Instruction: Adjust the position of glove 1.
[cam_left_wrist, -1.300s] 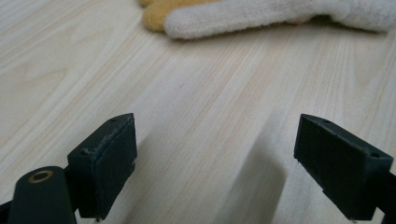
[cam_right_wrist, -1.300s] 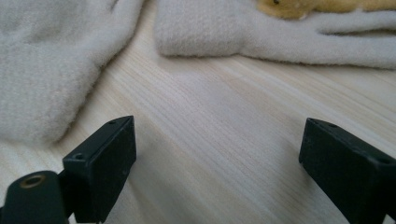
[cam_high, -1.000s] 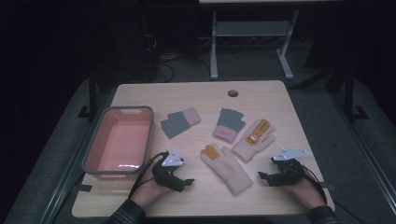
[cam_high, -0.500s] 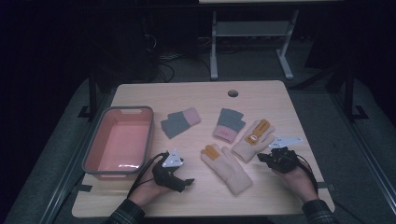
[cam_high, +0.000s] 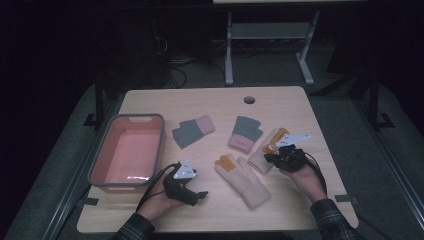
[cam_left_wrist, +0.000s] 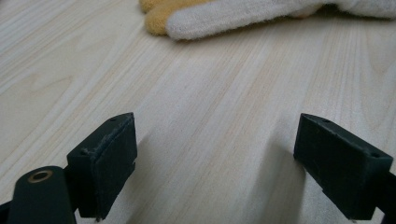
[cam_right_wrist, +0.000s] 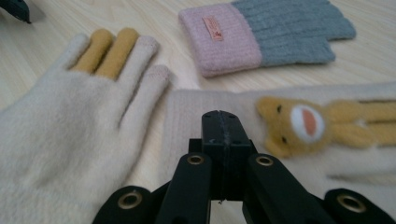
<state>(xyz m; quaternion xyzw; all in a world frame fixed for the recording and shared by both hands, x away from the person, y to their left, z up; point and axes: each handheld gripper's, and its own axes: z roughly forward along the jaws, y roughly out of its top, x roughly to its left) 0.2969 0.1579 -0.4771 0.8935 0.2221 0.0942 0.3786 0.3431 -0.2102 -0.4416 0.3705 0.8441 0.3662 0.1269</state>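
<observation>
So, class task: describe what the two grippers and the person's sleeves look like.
Both grippers are black. The left gripper and right gripper each carry a grey three-cornered plate and trail a black cable. Their jaws are blocky black pads on arms with brass-ringed pivots. The sleeves are dark plaid.

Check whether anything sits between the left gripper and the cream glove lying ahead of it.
Nothing visible does. The left gripper rests open on the table, and only bare wood lies between its fingers and the cream glove.
</observation>
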